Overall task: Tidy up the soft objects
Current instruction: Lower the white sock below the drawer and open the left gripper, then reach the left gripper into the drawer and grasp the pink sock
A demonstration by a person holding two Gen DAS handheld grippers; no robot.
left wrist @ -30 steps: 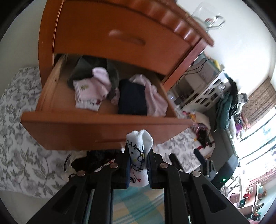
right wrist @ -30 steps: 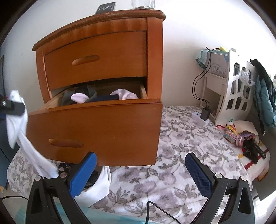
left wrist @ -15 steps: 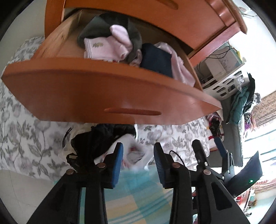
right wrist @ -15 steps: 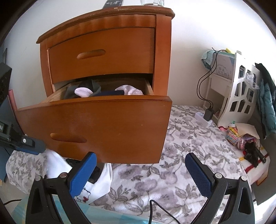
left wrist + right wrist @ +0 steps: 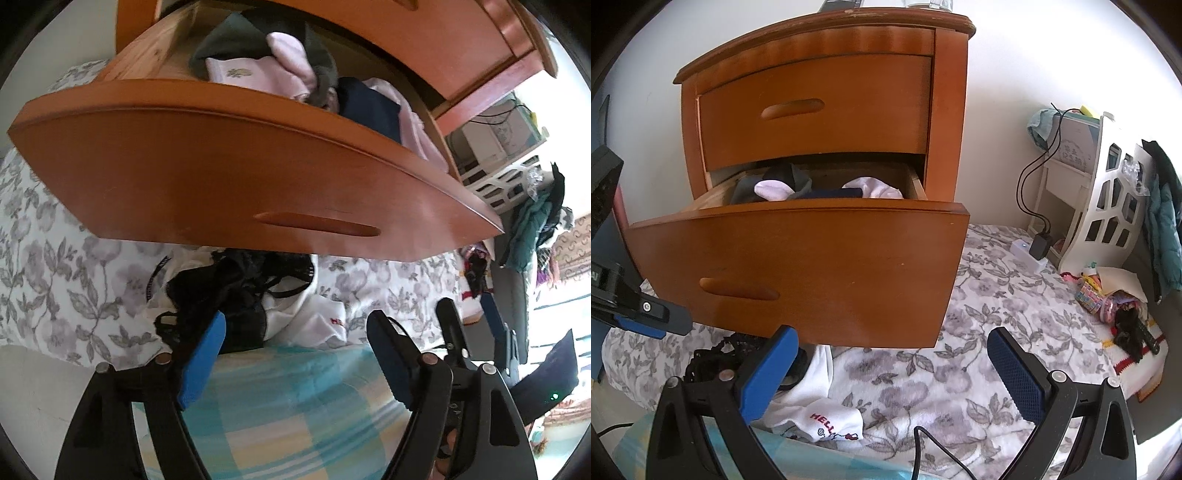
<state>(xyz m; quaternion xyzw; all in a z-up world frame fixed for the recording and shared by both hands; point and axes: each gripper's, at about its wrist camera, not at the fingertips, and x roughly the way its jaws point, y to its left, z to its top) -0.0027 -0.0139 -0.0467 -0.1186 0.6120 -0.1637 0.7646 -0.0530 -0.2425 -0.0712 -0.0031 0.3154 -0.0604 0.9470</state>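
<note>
Left gripper [image 5: 295, 332] jaws opening, nothing clamped; white sock [image 5: 317, 325] lies just beyond its fingertips. Right gripper [image 5: 892, 354] wide apart, empty.

The left claw [image 5: 295, 332] points steeply down, jaws opening, nothing between them; the right claw [image 5: 892, 363] gapes wide, empty.

Orange-brown wooden two-drawer nightstand [image 5: 827, 122] against plain white wall [image 5: 1015, 55], lower drawer [image 5: 812, 266] pulled out. Grey floral bedspread [image 5: 997, 314] beneath. White cut-out plastic shelf unit [image 5: 1108, 210] at right, teal jacket [image 5: 1163, 236] hanging beside it. Bright daylight from window [image 5: 561, 295] at far right.
</note>
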